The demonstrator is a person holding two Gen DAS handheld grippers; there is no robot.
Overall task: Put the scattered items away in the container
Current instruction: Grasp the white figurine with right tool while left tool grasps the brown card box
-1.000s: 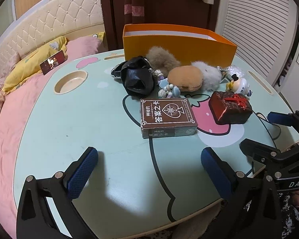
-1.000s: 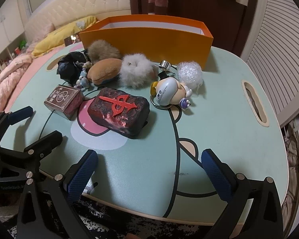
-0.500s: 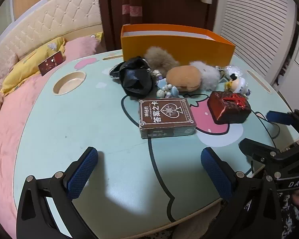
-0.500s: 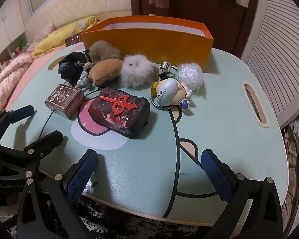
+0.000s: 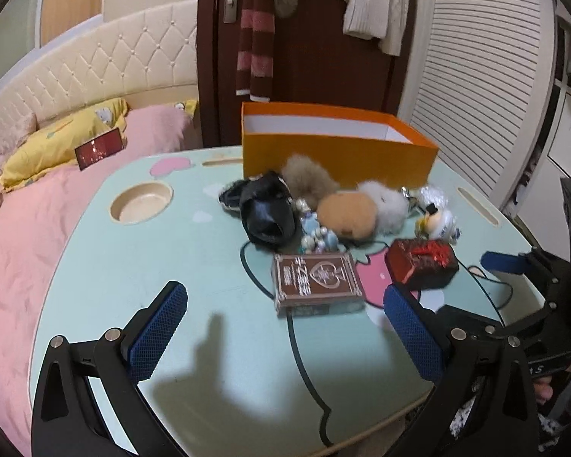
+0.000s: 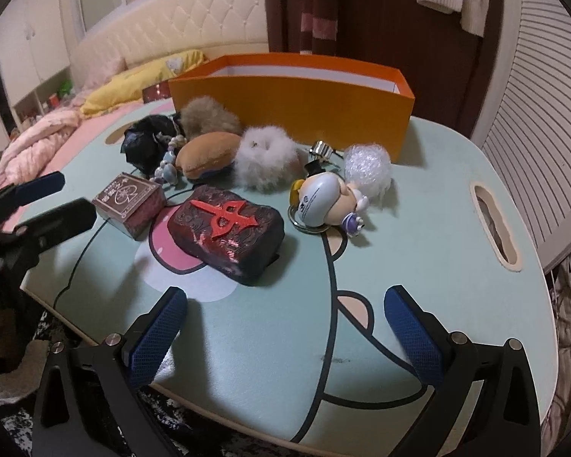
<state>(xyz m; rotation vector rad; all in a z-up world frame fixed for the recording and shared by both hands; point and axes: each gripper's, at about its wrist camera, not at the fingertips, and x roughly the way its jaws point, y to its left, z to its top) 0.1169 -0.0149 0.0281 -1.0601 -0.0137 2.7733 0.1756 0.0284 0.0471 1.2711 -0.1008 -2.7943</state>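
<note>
An orange box stands open at the back of the pale green table. In front of it lie a brown card box, a dark red block with a red sign, a black pouch, a tan bun plush, a white fur ball, a brown fur ball and a duck figure. My left gripper is open, short of the card box. My right gripper is open, short of the red block.
A round cup recess sits at the table's left, a slot at its right. A pink bed with a yellow pillow lies to the left. Clothes hang on the dark door behind the box.
Both views have tilted up, so the door and the hanging clothes show more. The left gripper has shifted left relative to the card box. No item has moved; both grippers stay open.
</note>
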